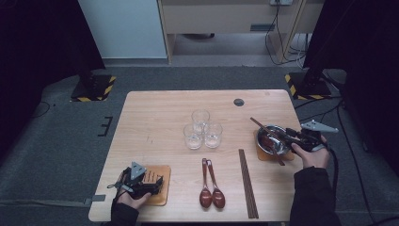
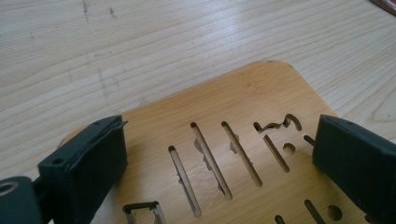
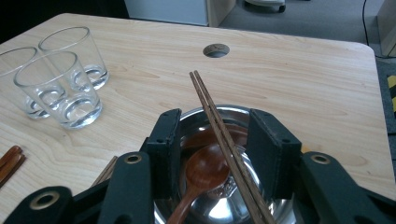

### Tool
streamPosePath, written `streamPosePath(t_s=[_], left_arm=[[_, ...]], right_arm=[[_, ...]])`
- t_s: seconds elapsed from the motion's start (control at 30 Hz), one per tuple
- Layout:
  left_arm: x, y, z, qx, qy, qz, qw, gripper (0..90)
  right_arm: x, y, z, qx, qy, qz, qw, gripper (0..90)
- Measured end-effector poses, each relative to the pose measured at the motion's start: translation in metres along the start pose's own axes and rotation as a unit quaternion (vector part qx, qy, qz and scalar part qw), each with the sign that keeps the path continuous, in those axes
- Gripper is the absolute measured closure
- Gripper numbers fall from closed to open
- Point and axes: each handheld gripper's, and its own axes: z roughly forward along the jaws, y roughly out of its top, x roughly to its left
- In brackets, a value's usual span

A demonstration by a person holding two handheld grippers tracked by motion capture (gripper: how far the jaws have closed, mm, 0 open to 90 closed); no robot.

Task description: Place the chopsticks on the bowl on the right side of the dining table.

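At the near left of the counter (image 1: pixel 155 113), the left gripper (image 1: pixel 157 183) is held over a slotted bamboo mat (image 2: pixel 261 107), its jaws spread and pinching nothing. Three glasses (image 1: pixel 202 129) are grouped at the middle, two wooden spoons (image 1: pixel 211 186) and loose chopsticks (image 1: pixel 248 183) laid nearer. At the right, the right gripper (image 3: pixel 212 154) is poised over a steel bowl (image 1: pixel 266 146); a spoon (image 3: pixel 203 175) and a chopstick pair (image 3: pixel 219 133) rest there between spread jaws, untouched.

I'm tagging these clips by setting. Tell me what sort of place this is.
Probably a lab or recording room, not a home dining area: a wooden table on grey carpet, stand bases edged with hazard stripes, and loose cables by the far wall. The glasses and steel bowl look staged.
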Motion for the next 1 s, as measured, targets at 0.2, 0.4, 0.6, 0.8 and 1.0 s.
streamPosePath(t_s=[0.2,0.4,0.6,0.8,1.0], left_arm=[[0.000,0.000,0.000,0.000,0.000,0.000,1.0000,2.1],[0.000,0.000,0.000,0.000,0.000,0.000,1.0000,2.0],[0.000,0.000,0.000,0.000,0.000,0.000,1.0000,2.0],[0.000,0.000,0.000,0.000,0.000,0.000,1.0000,1.9],[0.000,0.000,0.000,0.000,-0.001,0.000,1.0000,1.9]], right_arm=[[0.001,0.003,0.011,0.005,0.006,-0.004,1.0000,51.7],[-0.002,0.002,0.022,0.019,0.006,-0.001,0.9998,47.7],[-0.005,0.001,0.032,0.034,0.006,0.001,0.9994,46.5],[-0.007,0.000,0.040,0.046,0.009,0.003,0.9989,42.5],[-0.011,-0.001,0.046,0.055,0.014,0.009,0.9983,37.7]])
